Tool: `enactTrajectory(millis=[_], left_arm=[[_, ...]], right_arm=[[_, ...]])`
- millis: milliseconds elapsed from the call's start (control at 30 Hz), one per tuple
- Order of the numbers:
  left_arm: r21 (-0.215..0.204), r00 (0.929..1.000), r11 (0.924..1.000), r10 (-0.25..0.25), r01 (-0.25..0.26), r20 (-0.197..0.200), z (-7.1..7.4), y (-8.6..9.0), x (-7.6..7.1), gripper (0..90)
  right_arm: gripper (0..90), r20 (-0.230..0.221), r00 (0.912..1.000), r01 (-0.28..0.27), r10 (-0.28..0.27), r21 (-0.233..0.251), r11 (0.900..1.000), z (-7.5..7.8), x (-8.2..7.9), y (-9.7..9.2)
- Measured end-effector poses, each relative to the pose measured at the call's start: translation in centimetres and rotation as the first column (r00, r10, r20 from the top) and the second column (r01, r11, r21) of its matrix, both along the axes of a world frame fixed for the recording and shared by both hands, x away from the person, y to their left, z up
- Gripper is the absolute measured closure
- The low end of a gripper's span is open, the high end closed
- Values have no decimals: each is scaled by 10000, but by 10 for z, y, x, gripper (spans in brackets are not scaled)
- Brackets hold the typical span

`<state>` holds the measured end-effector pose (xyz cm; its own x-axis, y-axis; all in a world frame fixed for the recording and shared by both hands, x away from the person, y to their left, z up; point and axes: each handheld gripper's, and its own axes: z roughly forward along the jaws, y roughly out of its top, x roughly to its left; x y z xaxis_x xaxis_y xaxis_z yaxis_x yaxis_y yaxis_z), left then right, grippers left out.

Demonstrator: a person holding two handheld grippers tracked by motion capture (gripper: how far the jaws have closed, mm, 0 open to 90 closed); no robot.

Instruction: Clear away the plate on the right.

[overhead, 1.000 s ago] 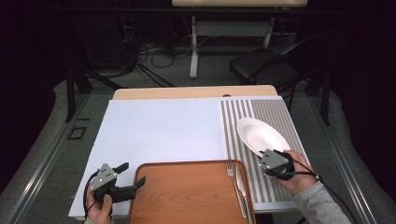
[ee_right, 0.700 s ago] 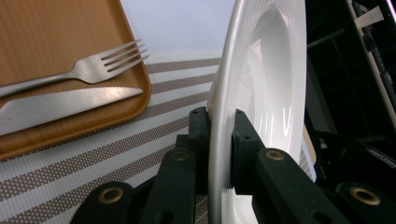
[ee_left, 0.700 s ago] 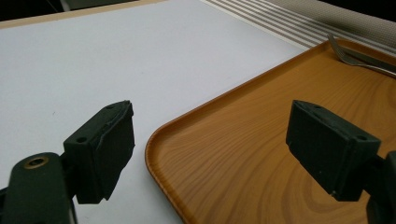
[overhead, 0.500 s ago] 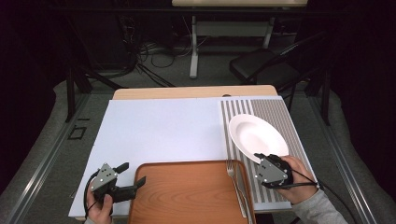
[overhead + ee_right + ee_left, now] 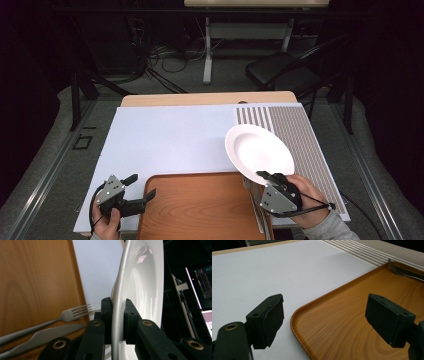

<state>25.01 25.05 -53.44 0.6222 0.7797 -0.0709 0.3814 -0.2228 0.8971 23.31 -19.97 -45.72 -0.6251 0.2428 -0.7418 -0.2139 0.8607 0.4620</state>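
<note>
R tongs (image 5: 117,322) clamp plate (image 5: 259,152) rim; L tongs (image 5: 324,322) wide; fork (image 5: 72,313), prob. knife (image 5: 45,336) beside.

The white plate (image 5: 258,153) is round, glossy and empty. It is lifted and tilted above the table's (image 5: 165,135) near right part, over the seam between white sheet and striped mat, pinched at its near rim.

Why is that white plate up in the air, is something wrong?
Nothing is broken or spilled. The plate is tilted because the right gripper pinches its rim and holds it off the table. The fork and knife lie neatly side by side at the tray's edge.
</note>
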Motion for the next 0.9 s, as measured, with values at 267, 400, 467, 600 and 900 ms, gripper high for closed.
enactTrajectory(millis=[267, 400, 467, 600, 900], left_arm=[[-35, 10000, 10000, 33, -33, 5, 0, 1, 0, 157], [-40, 10000, 10000, 35, -35, 23, 0, 2, 0, 157], [-30, 10000, 10000, 60, -60, 39, 0, 2, 0, 157], [-60, 9999, 9999, 99, -99, 45, 1, 3, -1, 157], [-104, 9998, 9997, 199, -198, 90, 2, 5, -1, 157]], right_arm=[[815, 44, 9974, -720, 721, -157, 9973, -7, -6, 24], [815, 46, 9950, -1001, 1002, -158, 9949, -12, -10, 35], [814, 57, 9917, -1281, 1284, -312, 9913, -14, -10, 41], [814, -80, 9875, -1576, 1574, -304, 9870, -20, -14, 50], [811, 156, 9748, -2210, 2226, -714, 9727, -26, -27, 66]])
